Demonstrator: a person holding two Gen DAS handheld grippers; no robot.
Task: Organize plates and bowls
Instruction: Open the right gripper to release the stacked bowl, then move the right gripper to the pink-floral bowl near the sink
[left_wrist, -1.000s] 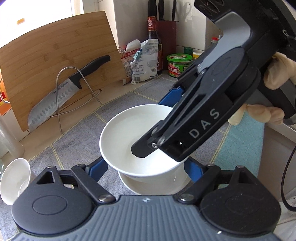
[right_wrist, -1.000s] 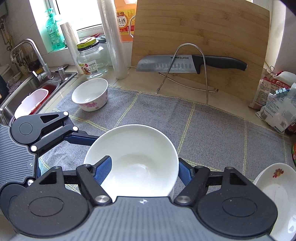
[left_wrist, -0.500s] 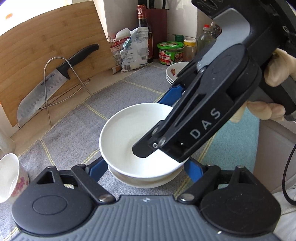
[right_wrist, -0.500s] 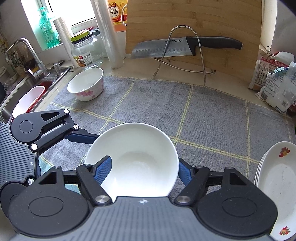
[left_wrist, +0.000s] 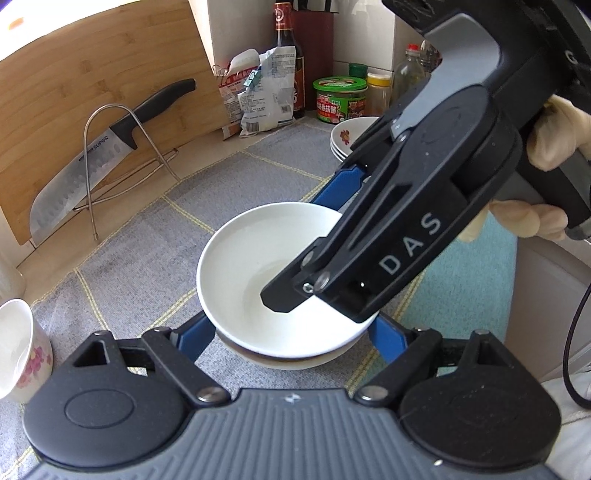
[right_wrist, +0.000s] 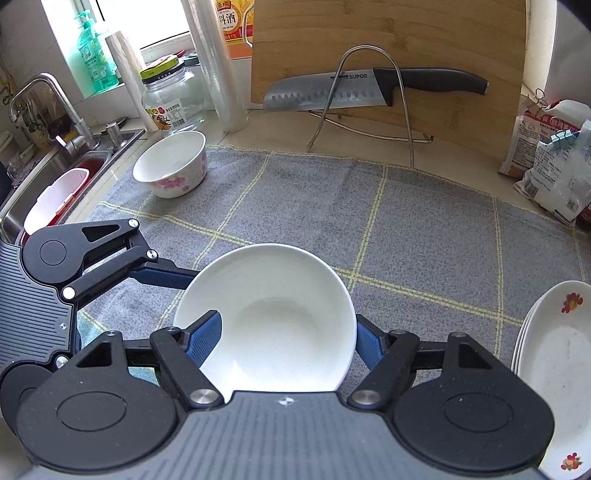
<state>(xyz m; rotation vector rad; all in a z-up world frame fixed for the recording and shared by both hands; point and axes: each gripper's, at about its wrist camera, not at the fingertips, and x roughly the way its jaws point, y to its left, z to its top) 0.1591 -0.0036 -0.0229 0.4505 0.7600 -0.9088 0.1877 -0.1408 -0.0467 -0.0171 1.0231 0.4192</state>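
Note:
A plain white bowl (left_wrist: 258, 266) sits nested in a second white bowl (left_wrist: 280, 363) on the grey checked mat (right_wrist: 406, 229). My right gripper (right_wrist: 288, 338) reaches in from the upper right. Its blue pads (right_wrist: 207, 332) touch the upper bowl (right_wrist: 273, 317) on both sides while the jaws are opening. My left gripper (left_wrist: 290, 336) has its blue fingers (left_wrist: 195, 332) against the lower bowl's sides, and its jaws are opening too. The right gripper's body hides the bowls' right rim in the left wrist view.
A floral bowl (right_wrist: 173, 166) stands at the mat's far left near the sink (right_wrist: 55, 177). Stacked floral plates (right_wrist: 554, 362) lie at the right. A knife on a wire rack (right_wrist: 332, 92) leans on a cutting board behind. Bags, jars and bottles line the back.
The upper bowl has settled lower into the bowl beneath it, so less of the lower one shows. Both grippers stay around the bowls in about the same place.

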